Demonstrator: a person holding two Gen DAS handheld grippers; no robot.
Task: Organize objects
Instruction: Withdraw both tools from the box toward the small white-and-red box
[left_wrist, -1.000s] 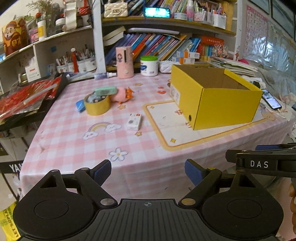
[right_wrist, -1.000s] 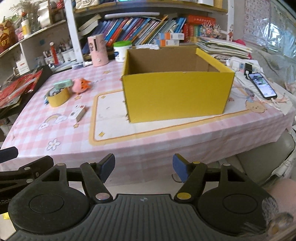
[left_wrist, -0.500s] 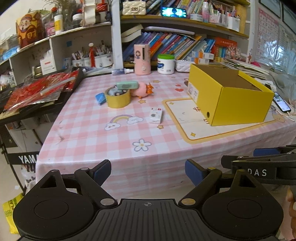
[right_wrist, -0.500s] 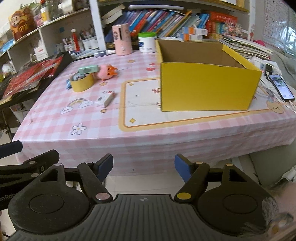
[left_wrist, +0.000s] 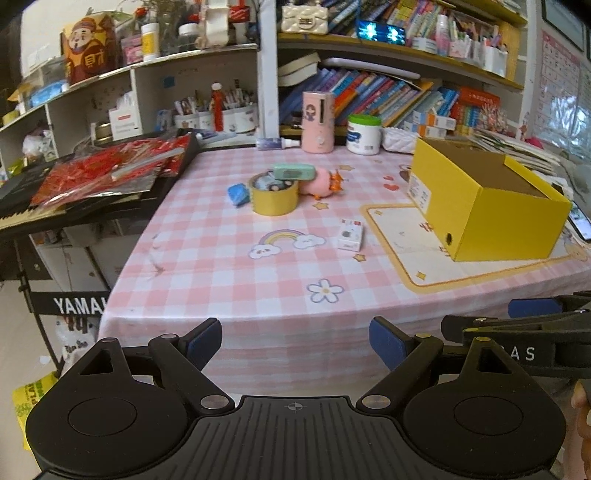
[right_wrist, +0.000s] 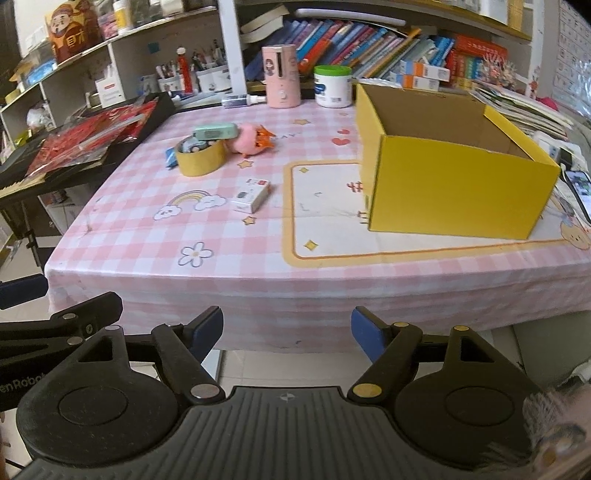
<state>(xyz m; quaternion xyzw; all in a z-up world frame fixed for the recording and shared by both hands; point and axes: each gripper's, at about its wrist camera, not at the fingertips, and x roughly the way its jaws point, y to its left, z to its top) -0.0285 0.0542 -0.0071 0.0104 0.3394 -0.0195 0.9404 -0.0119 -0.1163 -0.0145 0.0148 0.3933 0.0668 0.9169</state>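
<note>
An open, empty yellow cardboard box (left_wrist: 484, 206) (right_wrist: 450, 177) stands on the right of a pink checked table (left_wrist: 229, 273) (right_wrist: 243, 254). To its left lie a yellow tape roll (left_wrist: 273, 197) (right_wrist: 201, 157) with a green case (left_wrist: 294, 171) (right_wrist: 215, 132) on top, a pink toy (left_wrist: 321, 181) (right_wrist: 251, 139), a blue item (left_wrist: 237, 194) and a small white box (left_wrist: 351, 239) (right_wrist: 251, 194). My left gripper (left_wrist: 295, 345) and right gripper (right_wrist: 286, 334) are open and empty, in front of the table's near edge.
A pink dispenser (left_wrist: 317, 122) and a white tub (left_wrist: 364, 133) stand at the table's back edge under bookshelves. A keyboard with red packets (left_wrist: 99, 173) stands left of the table. A phone (right_wrist: 578, 192) lies right of the box.
Both grippers have swung left, so the box sits further right in view and the keyboard and shelves on the left show more. Both stayed open.
</note>
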